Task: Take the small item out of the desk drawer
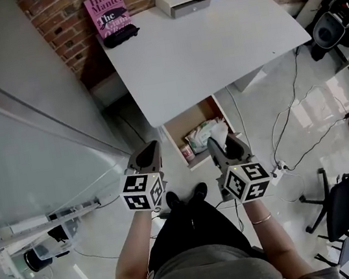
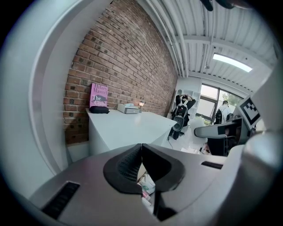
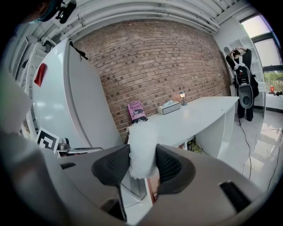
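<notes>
Both pads of the right gripper (image 3: 142, 164) pinch a soft white item (image 3: 141, 142), held over the open drawer (image 1: 173, 141) under the front edge of the desk (image 1: 200, 52). The left gripper (image 2: 141, 164) is closed and empty. I judge the limp item could slip back into the drawer if the pinch slackens.

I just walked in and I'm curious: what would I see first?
The right hand-held gripper pinches a white, soft-looking item, close to the open drawer under the white desk. A bright pink book leans against the brick wall at the desk's far edge.
</notes>
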`<state>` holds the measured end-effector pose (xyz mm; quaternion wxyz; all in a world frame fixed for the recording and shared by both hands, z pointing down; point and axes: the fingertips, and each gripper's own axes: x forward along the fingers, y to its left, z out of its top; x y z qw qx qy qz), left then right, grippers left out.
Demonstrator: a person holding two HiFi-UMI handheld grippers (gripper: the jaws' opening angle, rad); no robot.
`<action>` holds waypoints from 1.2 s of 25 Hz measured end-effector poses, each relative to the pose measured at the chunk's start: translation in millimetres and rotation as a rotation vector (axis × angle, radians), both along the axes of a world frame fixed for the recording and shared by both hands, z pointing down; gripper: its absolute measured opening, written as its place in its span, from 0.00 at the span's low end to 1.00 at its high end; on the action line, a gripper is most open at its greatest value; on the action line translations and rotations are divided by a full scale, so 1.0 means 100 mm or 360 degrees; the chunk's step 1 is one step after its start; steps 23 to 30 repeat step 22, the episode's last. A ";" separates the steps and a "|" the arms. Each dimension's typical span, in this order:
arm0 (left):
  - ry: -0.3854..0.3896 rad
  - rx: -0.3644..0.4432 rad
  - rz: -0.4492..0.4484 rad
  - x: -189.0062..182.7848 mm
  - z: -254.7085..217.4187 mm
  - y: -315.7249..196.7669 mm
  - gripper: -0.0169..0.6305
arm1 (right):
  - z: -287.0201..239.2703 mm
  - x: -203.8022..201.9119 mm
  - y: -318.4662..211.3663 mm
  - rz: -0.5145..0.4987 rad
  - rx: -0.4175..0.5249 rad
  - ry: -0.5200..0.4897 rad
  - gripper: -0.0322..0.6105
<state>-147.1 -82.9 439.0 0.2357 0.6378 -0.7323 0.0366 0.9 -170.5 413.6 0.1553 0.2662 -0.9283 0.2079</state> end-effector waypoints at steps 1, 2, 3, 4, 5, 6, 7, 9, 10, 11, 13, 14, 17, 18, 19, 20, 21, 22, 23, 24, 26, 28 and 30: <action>-0.0002 0.0003 0.0001 0.01 -0.01 0.00 0.06 | -0.01 0.01 -0.01 0.0002 0.0004 0.0000 0.32; -0.0003 0.0006 0.0001 0.02 -0.02 -0.01 0.06 | -0.01 0.02 -0.01 0.0003 0.0006 0.0000 0.32; -0.0004 0.0008 0.0001 0.02 -0.03 -0.01 0.06 | -0.01 0.02 -0.01 0.0004 0.0007 0.0001 0.32; -0.0006 0.0010 0.0000 0.02 -0.03 -0.01 0.06 | 0.00 0.03 0.00 0.0004 0.0008 0.0004 0.32; -0.0007 0.0010 0.0001 0.03 -0.02 -0.02 0.06 | 0.00 0.03 0.00 0.0003 0.0012 0.0013 0.32; -0.0006 0.0010 0.0001 0.03 -0.02 -0.02 0.06 | 0.01 0.03 0.00 0.0002 0.0020 0.0025 0.32; -0.0003 0.0009 0.0001 0.04 -0.02 -0.01 0.06 | 0.01 0.04 0.00 0.0001 0.0030 0.0038 0.32; 0.0006 0.0007 -0.0004 0.06 -0.02 0.01 0.06 | 0.01 0.05 0.02 -0.0002 0.0032 0.0047 0.32; 0.0010 0.0007 -0.0008 0.08 -0.03 0.02 0.06 | 0.01 0.05 0.02 -0.0002 0.0022 0.0042 0.32; 0.0011 0.0007 -0.0012 0.08 -0.03 0.02 0.06 | 0.00 0.06 0.02 -0.0004 0.0013 0.0034 0.32; 0.0007 0.0009 -0.0012 0.09 -0.05 0.02 0.06 | -0.02 0.04 0.02 -0.0011 0.0013 0.0018 0.32; 0.0003 0.0012 -0.0009 0.09 -0.06 0.01 0.06 | -0.03 0.03 0.02 -0.0015 0.0020 0.0014 0.32; 0.0001 0.0016 -0.0008 0.09 -0.06 0.02 0.06 | -0.01 0.03 0.04 -0.0018 0.0022 0.0013 0.32; 0.0002 0.0017 -0.0009 0.09 -0.05 0.03 0.06 | 0.01 0.03 0.05 -0.0016 0.0016 0.0014 0.32; 0.0003 0.0017 -0.0011 0.08 -0.05 0.03 0.06 | 0.02 0.03 0.06 -0.0013 0.0010 0.0017 0.32; 0.0003 0.0018 -0.0013 0.07 -0.05 0.04 0.06 | 0.03 0.02 0.06 -0.0010 0.0004 0.0019 0.32; 0.0002 0.0018 -0.0015 0.06 -0.05 0.05 0.06 | 0.04 0.01 0.07 -0.0008 -0.0001 0.0021 0.32; 0.0001 0.0019 -0.0017 0.05 -0.05 0.06 0.06 | 0.06 0.00 0.08 -0.0005 -0.0006 0.0023 0.32; 0.0001 0.0019 -0.0017 0.05 -0.05 0.06 0.06 | 0.06 0.00 0.08 -0.0005 -0.0006 0.0023 0.32; 0.0001 0.0019 -0.0017 0.05 -0.05 0.06 0.06 | 0.06 0.00 0.08 -0.0005 -0.0006 0.0023 0.32; 0.0001 0.0019 -0.0017 0.05 -0.05 0.06 0.06 | 0.06 0.00 0.08 -0.0005 -0.0006 0.0023 0.32; 0.0001 0.0019 -0.0017 0.05 -0.05 0.06 0.06 | 0.06 0.00 0.08 -0.0005 -0.0006 0.0023 0.32; 0.0001 0.0019 -0.0017 0.05 -0.05 0.06 0.06 | 0.06 0.00 0.08 -0.0005 -0.0006 0.0023 0.32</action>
